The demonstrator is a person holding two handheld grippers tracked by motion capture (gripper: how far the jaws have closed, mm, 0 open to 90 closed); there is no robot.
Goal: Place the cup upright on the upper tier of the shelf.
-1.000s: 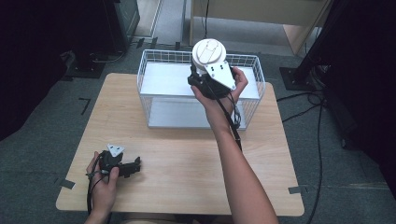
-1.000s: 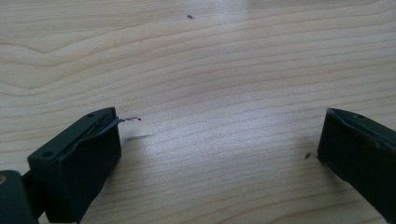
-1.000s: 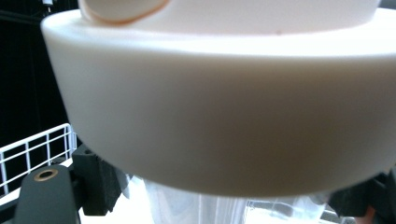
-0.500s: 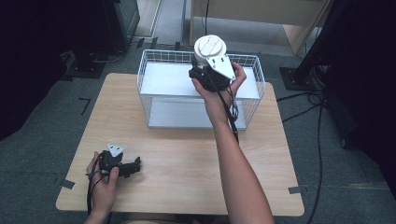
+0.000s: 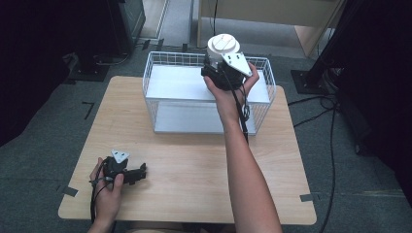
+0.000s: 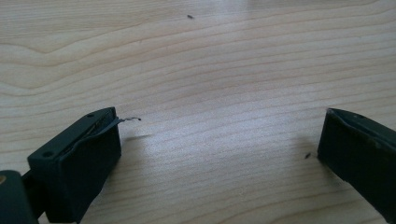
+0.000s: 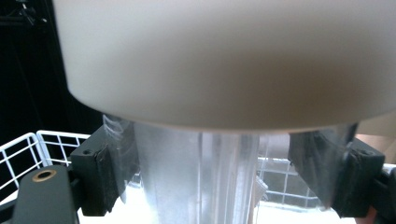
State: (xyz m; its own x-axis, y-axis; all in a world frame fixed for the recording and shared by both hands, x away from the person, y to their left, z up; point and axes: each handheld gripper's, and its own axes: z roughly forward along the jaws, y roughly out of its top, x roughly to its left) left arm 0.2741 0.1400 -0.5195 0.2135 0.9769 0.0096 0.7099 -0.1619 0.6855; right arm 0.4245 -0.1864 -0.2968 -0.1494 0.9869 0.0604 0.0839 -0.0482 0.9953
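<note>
One wooden worktop [image 5: 194, 194] carries one white wire basket [image 5: 158, 82] at its far side, with solid white panels inside it. Two tongs are in play, one in each of the person's hands.

The right tongs [image 5: 221, 65] are held up over the far right part of the basket, gripped by the right hand [image 5: 228, 90], a black cable trailing down along the forearm. They are closed on one clear plastic container [image 7: 201, 177] with a broad white lid [image 5: 223, 44]; in the right gripper view the two black jaws press against the clear ribbed body from either side, just under the lid, with the basket's wire rim behind and below.

The left tongs [image 5: 127, 172] lie low on the near left corner of the worktop, under the left hand [image 5: 108, 191]. In the left gripper view their jaws stand wide apart with bare wood grain between them, gripping nothing.
</note>
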